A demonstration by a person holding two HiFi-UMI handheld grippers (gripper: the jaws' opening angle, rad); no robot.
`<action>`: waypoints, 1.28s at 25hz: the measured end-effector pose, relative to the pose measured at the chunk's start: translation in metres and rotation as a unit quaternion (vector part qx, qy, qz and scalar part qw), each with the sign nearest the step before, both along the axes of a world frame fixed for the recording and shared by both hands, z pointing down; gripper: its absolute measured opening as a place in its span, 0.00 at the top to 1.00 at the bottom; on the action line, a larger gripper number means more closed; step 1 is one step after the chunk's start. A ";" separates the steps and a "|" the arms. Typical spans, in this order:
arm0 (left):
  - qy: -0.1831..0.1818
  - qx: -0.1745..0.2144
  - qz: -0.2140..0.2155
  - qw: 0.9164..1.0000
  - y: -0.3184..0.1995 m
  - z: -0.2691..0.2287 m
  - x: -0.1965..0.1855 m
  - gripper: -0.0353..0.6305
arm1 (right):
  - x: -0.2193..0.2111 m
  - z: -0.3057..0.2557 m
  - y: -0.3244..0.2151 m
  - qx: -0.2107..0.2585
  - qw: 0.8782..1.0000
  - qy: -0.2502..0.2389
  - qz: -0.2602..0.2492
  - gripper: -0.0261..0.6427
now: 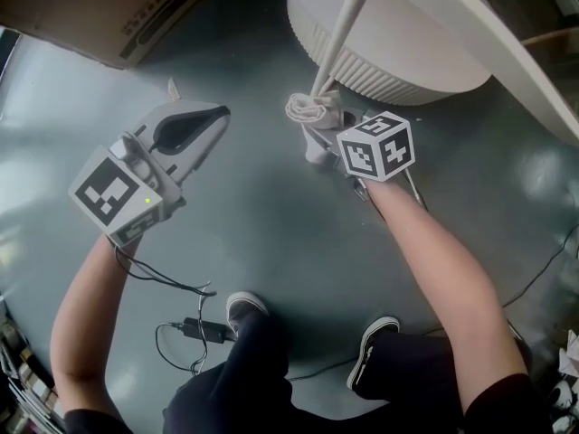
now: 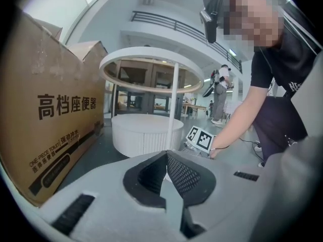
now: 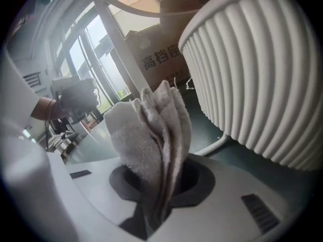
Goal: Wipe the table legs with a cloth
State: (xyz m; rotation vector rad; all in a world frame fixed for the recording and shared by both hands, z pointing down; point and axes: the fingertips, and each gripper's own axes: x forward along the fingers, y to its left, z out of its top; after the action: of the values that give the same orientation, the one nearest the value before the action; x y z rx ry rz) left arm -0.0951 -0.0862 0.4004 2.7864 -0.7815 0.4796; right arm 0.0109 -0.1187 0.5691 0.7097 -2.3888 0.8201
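Two grippers on my feed. R gripper (image 1: 318,143) is clamped on a crumpled off-white terry cloth (image 1: 310,108), which sits at the foot of the thin white table leg (image 1: 342,30), just in front of the ribbed round white base (image 1: 398,75); looks like it's touching the leg. L gripper (image 1: 210,120) hangs well left of that base, jaws closed together w/ nothing between. Brown cardboard box (image 1: 99,12) lies left of the base.

The glossy grey floor (image 1: 271,233) carried a white ribbed round base (image 1: 398,57) far right and a cardboard box (image 1: 99,12) far left. A black adapter (image 1: 206,330) with its cable lay near.
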 end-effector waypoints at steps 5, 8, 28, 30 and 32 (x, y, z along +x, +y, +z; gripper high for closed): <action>-0.026 0.035 0.011 0.999 -0.001 0.039 -0.010 0.94 | 0.002 -0.006 0.025 0.042 0.996 -0.070 -0.039 0.85; -0.009 0.060 -0.005 0.998 -0.007 0.013 -0.009 0.94 | 0.020 -0.071 0.016 0.159 0.982 -0.081 -0.057 0.85; 0.016 0.106 0.071 0.992 0.004 -0.061 0.046 0.94 | -0.013 -0.219 -0.031 0.493 0.867 -0.020 -0.071 0.85; 0.004 0.107 0.080 0.991 0.007 -0.047 0.047 0.94 | -0.013 -0.205 -0.030 0.505 0.859 -0.007 -0.085 0.85; -0.003 0.104 0.086 0.991 0.008 -0.037 0.048 0.94 | -0.013 -0.191 -0.028 0.510 0.854 0.014 -0.103 0.85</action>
State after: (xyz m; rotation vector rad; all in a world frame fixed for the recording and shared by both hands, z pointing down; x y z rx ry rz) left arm -0.0473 -0.0779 0.3633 3.0646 -0.6283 0.4585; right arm -0.0024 -0.1469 0.3783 0.7789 -2.7018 -0.6424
